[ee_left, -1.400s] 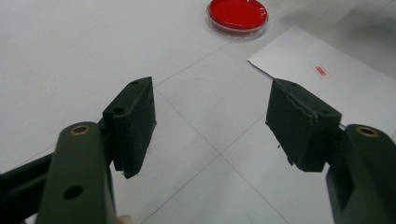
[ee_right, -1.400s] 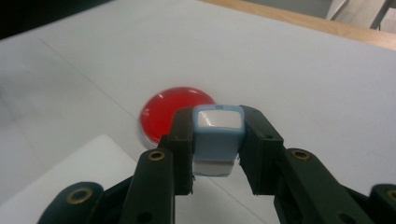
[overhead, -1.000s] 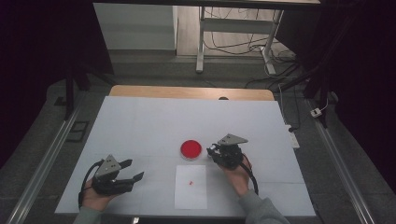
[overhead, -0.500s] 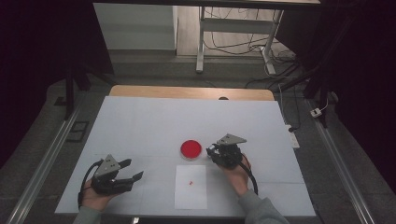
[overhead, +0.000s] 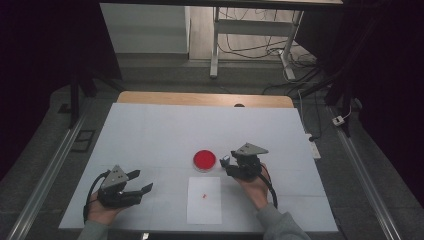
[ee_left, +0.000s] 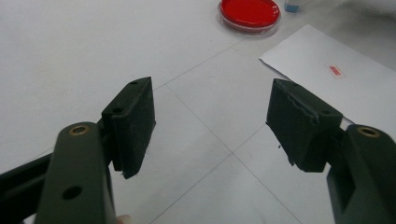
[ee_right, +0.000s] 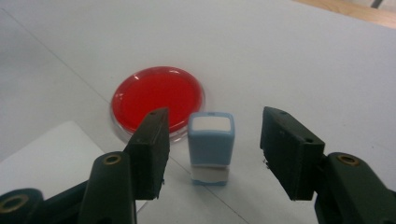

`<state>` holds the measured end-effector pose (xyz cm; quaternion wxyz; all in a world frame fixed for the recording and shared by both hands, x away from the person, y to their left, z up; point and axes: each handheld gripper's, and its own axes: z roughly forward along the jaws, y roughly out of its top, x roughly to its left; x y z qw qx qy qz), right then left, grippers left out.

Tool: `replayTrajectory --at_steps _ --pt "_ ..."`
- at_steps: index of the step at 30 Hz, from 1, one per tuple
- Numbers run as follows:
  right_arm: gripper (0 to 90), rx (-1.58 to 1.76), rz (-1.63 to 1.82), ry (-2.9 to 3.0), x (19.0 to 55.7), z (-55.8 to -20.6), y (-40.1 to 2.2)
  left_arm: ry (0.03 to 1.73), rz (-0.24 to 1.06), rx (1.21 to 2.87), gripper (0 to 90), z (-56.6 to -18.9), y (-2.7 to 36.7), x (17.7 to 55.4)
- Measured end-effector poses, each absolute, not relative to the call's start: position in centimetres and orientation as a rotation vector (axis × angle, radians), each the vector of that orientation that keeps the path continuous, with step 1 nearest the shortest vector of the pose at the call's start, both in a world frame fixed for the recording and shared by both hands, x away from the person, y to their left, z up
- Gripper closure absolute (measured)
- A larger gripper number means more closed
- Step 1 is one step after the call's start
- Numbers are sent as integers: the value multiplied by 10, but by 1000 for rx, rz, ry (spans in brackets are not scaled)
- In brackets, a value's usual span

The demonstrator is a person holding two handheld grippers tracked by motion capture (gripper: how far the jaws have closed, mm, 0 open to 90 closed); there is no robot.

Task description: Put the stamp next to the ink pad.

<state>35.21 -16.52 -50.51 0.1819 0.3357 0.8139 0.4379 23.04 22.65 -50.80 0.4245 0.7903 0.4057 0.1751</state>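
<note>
The right claw (ee_right: 212, 154) stands with its jaws spread apart on either side of a small blue stamp (ee_right: 211, 140), which sits upright on the white surface (ee_right: 303, 56) between them; neither jaw touches it, so the grasp looks lined up but not yet closed. Taking the stamp as the landmark, the round red ink pad (ee_right: 158, 101) lies just beside it on its far left in the right gripper view, close enough that the rims nearly meet, and a corner of the white paper sheet (ee_right: 46, 149) lies on the near left. In the high view the right claw (overhead: 228, 165) sits by the stamp (overhead: 226, 160), with the ink pad (overhead: 204, 160) next to it and the sheet (overhead: 205, 200), carrying one small red mark (overhead: 204, 195), toward the person from the stamp. Well apart from the stamp, on the far side of the sheet, the left claw (overhead: 137, 189) rests with jaws wide open and holds nothing. Judging from this, one imprint is already on the paper; what remains is to close on the stamp, lift it, ink it and press again.
</note>
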Motion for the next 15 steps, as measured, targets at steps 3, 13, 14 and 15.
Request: replayTrajectory --at_steps 3,13,14,15 --pt "412 900 1264 2295 348 -503 -169 1019 430 1971 326 -509 228 233" --pt "402 778 1326 2295 330 -496 -196 1017 408 1966 321 -511 229 236" --pt "402 771 1331 2292 329 -494 -200 1017 408 1965 321 -510 230 235" --pt "402 772 1343 2285 327 -494 -203 1014 410 1966 320 -510 230 234"
